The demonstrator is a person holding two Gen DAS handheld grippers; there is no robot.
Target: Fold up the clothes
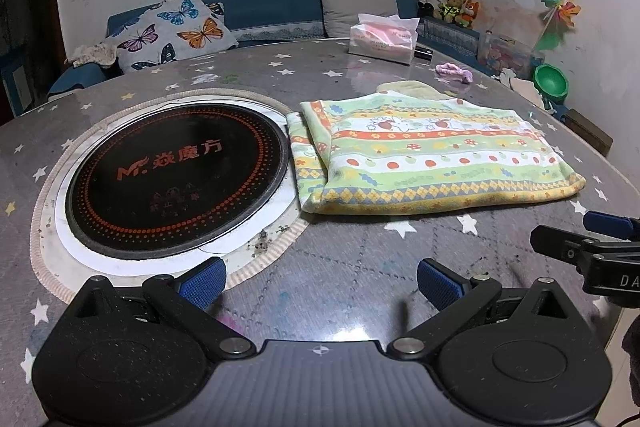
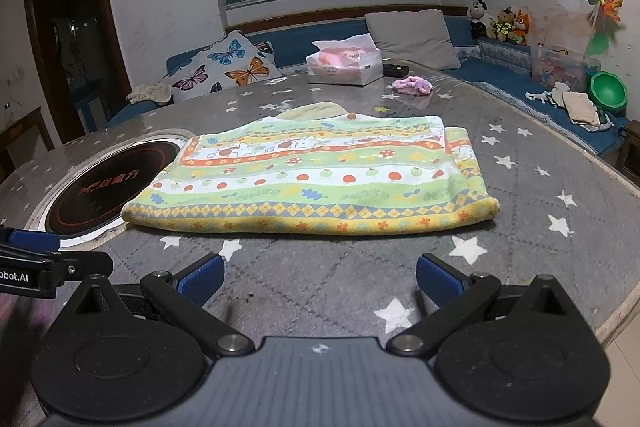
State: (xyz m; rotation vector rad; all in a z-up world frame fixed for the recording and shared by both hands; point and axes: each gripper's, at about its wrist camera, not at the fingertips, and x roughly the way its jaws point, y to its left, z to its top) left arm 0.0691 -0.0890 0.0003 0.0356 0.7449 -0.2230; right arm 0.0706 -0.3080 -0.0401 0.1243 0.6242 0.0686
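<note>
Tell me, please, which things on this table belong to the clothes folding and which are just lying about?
Belongs to the job:
patterned garment, lying folded on the table
left gripper, open
right gripper, open

Just lying about:
tissue pack
pink cloth
hotplate
butterfly cushion

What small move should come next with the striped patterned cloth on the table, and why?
Probably bring the right gripper forward to the yellow near edge of the striped, fruit-patterned cloth. The cloth lies flat, folded, and unheld; both the right gripper and the left gripper are open, short of it, over the grey star-print table.
</note>
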